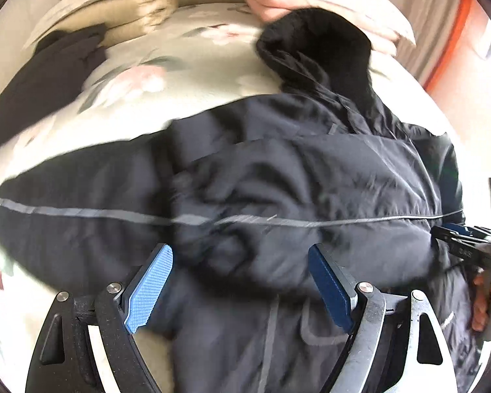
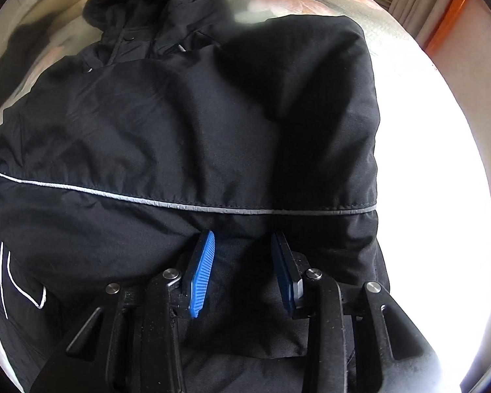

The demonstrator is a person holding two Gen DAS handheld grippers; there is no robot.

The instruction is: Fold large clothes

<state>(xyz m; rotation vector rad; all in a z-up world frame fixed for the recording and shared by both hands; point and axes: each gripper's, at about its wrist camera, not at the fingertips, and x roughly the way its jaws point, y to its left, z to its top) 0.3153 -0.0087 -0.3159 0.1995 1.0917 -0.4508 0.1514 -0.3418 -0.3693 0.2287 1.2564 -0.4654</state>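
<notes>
Spreading across the floral bedspread (image 1: pixel 186 98), the black jacket (image 1: pixel 278 180) was gripped in a bunched fold by the right gripper (image 2: pixel 242 249), while the left gripper (image 1: pixel 242 262) was held wide open above it

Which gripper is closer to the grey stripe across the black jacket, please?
Right. The right gripper has its tips just below the grey stripe, against the black jacket. The left gripper hangs open, farther from it.

Both wrist views look steeply down, close over the same black jacket (image 1: pixel 278 180).
</notes>
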